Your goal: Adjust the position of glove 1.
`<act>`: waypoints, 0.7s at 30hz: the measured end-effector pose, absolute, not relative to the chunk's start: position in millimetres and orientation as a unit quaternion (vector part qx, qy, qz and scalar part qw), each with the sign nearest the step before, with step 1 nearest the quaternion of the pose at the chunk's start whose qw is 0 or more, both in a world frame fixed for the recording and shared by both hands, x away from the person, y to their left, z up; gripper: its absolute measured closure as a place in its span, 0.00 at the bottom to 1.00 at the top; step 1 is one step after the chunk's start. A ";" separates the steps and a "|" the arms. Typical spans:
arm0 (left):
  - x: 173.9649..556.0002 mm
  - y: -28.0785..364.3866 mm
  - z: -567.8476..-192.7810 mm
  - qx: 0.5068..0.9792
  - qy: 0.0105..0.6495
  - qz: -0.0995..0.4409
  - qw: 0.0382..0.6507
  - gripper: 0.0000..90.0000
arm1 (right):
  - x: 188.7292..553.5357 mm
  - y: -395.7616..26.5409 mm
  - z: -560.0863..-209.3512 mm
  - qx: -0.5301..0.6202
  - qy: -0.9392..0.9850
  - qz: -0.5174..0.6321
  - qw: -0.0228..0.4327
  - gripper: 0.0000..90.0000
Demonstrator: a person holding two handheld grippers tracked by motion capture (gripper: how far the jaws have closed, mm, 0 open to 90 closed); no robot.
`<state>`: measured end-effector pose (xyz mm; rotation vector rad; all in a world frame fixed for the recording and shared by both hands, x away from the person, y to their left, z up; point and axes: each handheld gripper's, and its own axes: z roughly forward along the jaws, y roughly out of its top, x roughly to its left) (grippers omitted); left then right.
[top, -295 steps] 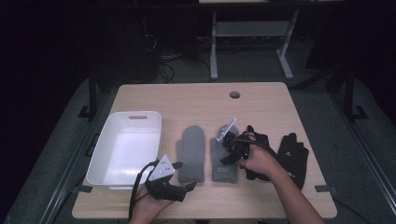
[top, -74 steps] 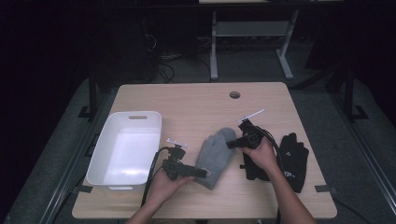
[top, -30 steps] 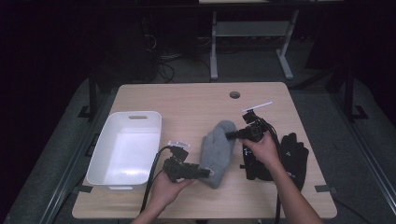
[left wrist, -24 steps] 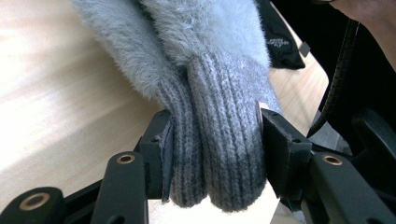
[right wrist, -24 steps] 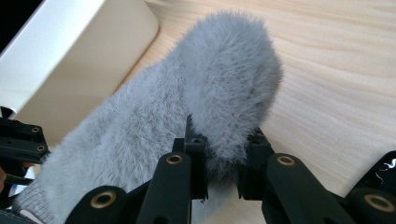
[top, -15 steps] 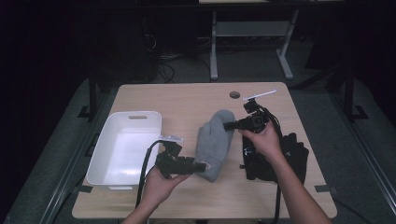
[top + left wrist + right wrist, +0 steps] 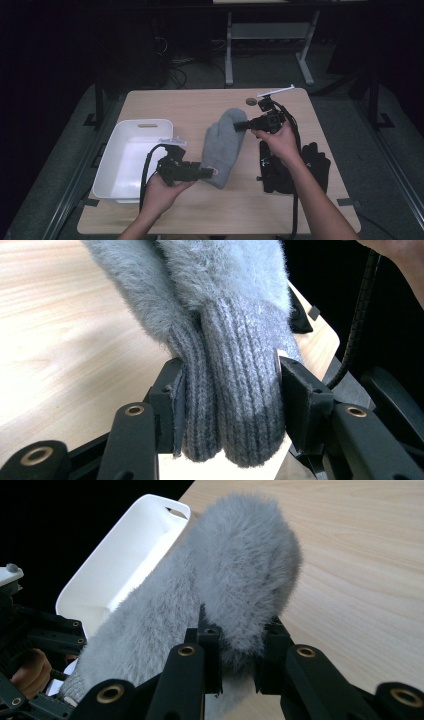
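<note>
A pair of fluffy grey mittens (image 7: 224,145) hangs stacked above the table, stretched between both grippers. My left gripper (image 7: 210,172) is shut on the ribbed knit cuffs (image 7: 235,405), one pad on each side. My right gripper (image 7: 241,126) is shut on the furry fingertip end (image 7: 240,605). Both cuffs lie side by side between the left jaws. The mittens slope from the raised right hand down toward the left hand.
A white plastic bin (image 7: 131,160) stands at the table's left; its rim (image 7: 150,535) shows behind the mittens. Black gloves (image 7: 295,167) lie on the wooden table (image 7: 190,107) at the right, under my right forearm. A round grommet (image 7: 251,101) sits near the far edge.
Both hands have risen, lifting the grey mittens off the table. The right hand has gone up and toward the far edge; the left has followed upward.
</note>
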<state>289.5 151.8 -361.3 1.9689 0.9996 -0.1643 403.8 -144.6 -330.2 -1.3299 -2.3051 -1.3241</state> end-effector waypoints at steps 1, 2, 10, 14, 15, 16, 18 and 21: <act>289.4 153.6 -359.8 0.794 0.405 -0.067 0.448 0.55 | 404.1 -143.2 -328.8 -0.445 -0.773 -0.445 0.084 0.85; 289.4 154.8 -359.0 0.794 0.405 -0.066 0.449 0.55 | 404.5 -141.5 -327.1 -0.444 -0.774 -0.444 0.084 0.85; 289.4 166.7 -350.8 0.790 0.408 -0.060 0.454 0.55 | 408.2 -127.9 -316.0 -0.438 -0.774 -0.448 0.086 0.85; 290.2 172.6 -346.2 0.790 0.406 -0.056 0.456 0.55 | 410.4 -123.1 -311.1 -0.433 -0.777 -0.449 0.085 0.85; 290.1 173.2 -345.4 0.788 0.407 -0.056 0.458 0.55 | 410.9 -121.3 -309.0 -0.433 -0.777 -0.449 0.085 0.85; 289.8 174.1 -344.3 0.787 0.409 -0.056 0.459 0.55 | 410.9 -120.4 -307.7 -0.435 -0.776 -0.449 0.087 0.85; 289.8 175.8 -342.7 0.787 0.408 -0.054 0.460 0.55 | 412.4 -117.6 -304.5 -0.430 -0.778 -0.450 0.085 0.85; 289.8 178.8 -340.6 0.786 0.408 -0.053 0.461 0.55 | 413.6 -114.8 -301.7 -0.425 -0.781 -0.449 0.085 0.85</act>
